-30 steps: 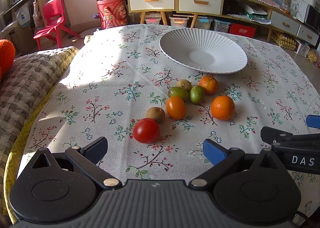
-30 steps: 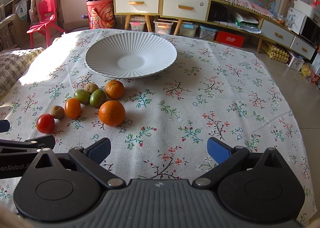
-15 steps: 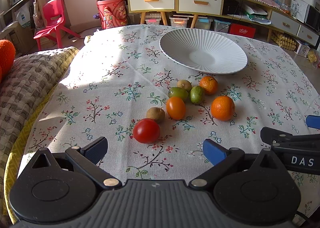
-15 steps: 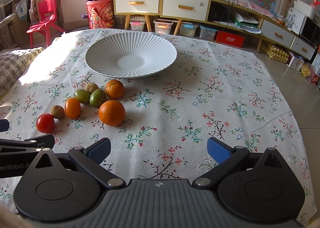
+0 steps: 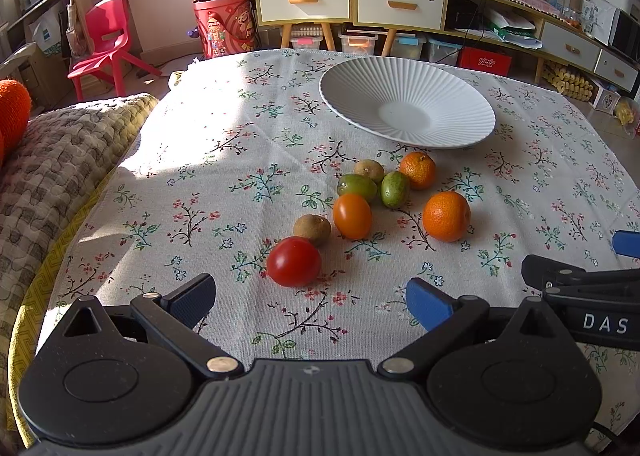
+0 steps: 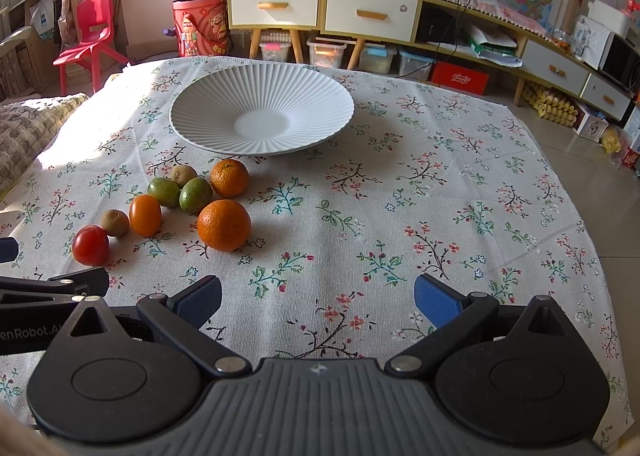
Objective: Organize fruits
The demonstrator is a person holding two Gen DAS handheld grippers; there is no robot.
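Nearest in the left wrist view, the left gripper (image 5: 310,298) hovers low over the floral tablecloth (image 5: 224,160) with its blue-padded fingers (image 5: 192,298) spread wide apart and nothing between them. To its right, the side of the right gripper (image 5: 580,280) juts into the picture; in its own view the right gripper (image 6: 318,298) also stands wide apart over bare cloth, holding nothing, with the left gripper's dark body at its left edge. Just beyond the left gripper's fingertips lies a red tomato (image 5: 294,261), touching or nearly touching a brown kiwi (image 5: 312,230) just behind it. To the right of the kiwi sits an oval orange tomato (image 5: 352,215), and further right, a little apart, a large orange (image 5: 446,216). Behind the orange tomato, two green fruits (image 5: 357,187) lie side by side and close together, the right one tilted toward a smaller orange (image 5: 417,170) at the far right of the cluster. A second brown kiwi (image 5: 369,170) rests just behind the green pair. Farther still, near the back of the table, stands a wide white ribbed plate (image 5: 460,104) with no fruit in it, close behind the cluster but apart from it. At the left a quilted blanket (image 5: 48,160) lies against the table's edge. Beyond the table, a red child's chair (image 5: 108,44) stands at the far left, a red drum-shaped bin (image 5: 224,30) beside it, and a cabinet with white drawers (image 5: 348,2) runs along the far wall.
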